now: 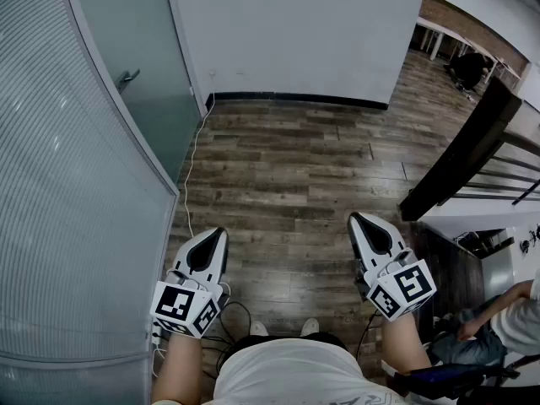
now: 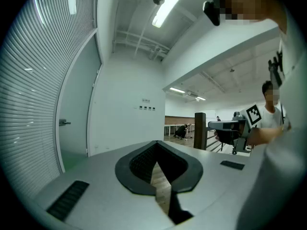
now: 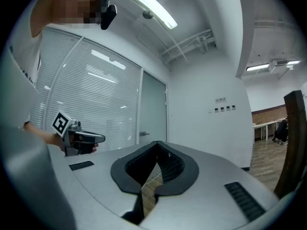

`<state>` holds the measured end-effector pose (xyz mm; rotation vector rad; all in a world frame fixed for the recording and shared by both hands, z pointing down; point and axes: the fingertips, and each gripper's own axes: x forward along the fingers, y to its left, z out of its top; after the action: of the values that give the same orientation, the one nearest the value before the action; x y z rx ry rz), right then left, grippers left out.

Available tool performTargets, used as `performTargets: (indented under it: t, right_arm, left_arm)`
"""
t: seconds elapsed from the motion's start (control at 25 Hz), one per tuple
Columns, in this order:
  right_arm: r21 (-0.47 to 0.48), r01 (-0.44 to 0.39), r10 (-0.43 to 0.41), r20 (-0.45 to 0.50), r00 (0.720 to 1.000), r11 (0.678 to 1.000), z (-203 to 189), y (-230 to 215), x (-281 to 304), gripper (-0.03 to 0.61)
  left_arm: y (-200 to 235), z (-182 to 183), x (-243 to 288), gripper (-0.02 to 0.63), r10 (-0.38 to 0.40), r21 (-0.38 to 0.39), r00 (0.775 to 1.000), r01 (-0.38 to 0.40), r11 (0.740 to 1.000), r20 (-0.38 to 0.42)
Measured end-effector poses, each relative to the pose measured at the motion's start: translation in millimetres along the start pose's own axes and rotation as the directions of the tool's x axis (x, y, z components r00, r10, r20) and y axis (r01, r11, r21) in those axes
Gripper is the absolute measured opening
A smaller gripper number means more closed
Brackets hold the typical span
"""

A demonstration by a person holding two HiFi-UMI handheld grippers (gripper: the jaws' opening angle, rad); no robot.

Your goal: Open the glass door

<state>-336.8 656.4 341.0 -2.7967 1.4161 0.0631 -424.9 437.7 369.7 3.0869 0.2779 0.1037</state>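
Observation:
The frosted glass door (image 1: pixel 148 66) stands closed at the upper left of the head view, with a metal lever handle (image 1: pixel 128 78) on it. It is some way ahead of both grippers. My left gripper (image 1: pixel 221 231) is held level low on the left, jaws shut with nothing in them. My right gripper (image 1: pixel 354 216) is level on the right, also shut and holding nothing. In the left gripper view the door (image 2: pixel 76 114) and its handle (image 2: pixel 64 122) lie far left of the closed jaw tips (image 2: pixel 156 143). The right gripper view shows the door (image 3: pixel 153 114) straight beyond its jaws (image 3: pixel 157 143).
A ribbed glass wall (image 1: pixel 67 226) runs along my left, right beside the left gripper. A white cable (image 1: pixel 192 167) trails over the wood floor (image 1: pixel 295 167) by its foot. A dark railing (image 1: pixel 460 146) and a seated person (image 1: pixel 506 319) are on the right.

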Motion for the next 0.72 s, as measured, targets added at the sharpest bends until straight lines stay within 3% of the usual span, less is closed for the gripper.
performTargets:
  t: [0.36,0.72]
  right_arm:
    - [-0.003,-0.003,0.003,-0.004,1.000,1.000,2,15,22,0.002]
    - [-0.021,-0.010,0.010,-0.007,1.000,1.000,-4,65,65,0.002]
  left_arm:
    - [26,1,-8,0.000,0.010,0.009,1.000,-0.010,1.000,-0.001]
    - [93,-9,-39,0.000,0.042,-0.023,0.999,-0.041,0.999,0.018]
